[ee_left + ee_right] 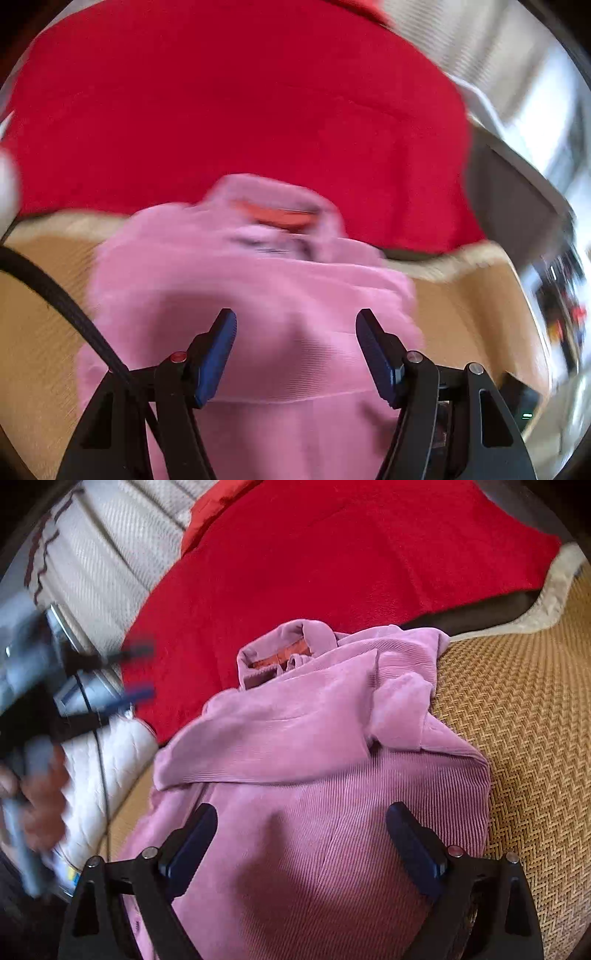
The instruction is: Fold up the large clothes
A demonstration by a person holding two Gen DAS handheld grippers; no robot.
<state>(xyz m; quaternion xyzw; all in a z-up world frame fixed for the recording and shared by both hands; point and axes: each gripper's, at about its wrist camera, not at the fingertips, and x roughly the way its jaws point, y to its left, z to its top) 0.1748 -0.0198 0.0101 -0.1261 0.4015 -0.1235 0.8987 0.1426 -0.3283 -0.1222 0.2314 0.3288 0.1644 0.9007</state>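
Pink corduroy jacket (pixel 314 760) lies partly folded on a woven tan mat (pixel 517 738), centre to lower centre of the right wrist view, one sleeve turned across the body and the collar toward the top, its orange inner lining (pixel 280 659) showing. No readable label or writing on it – the neck tab is too small and blurred. Behind the collar, upper half of the frame, a red blanket (pixel 332 554); upper left, a cream woven cushion (pixel 110 554).

Right tongs (pixel 301 834) – released, jaws spread wide over the jacket's lower body, nothing between the pads.

Left tongs (pixel 295 347) also released, blue pads (pixel 218 354) apart above the pink cloth, nothing pinched; this view is heavily motion-blurred. In the right view they show at the left edge (pixel 138 672), blurred, held by a hand (pixel 37 797), off the jacket.
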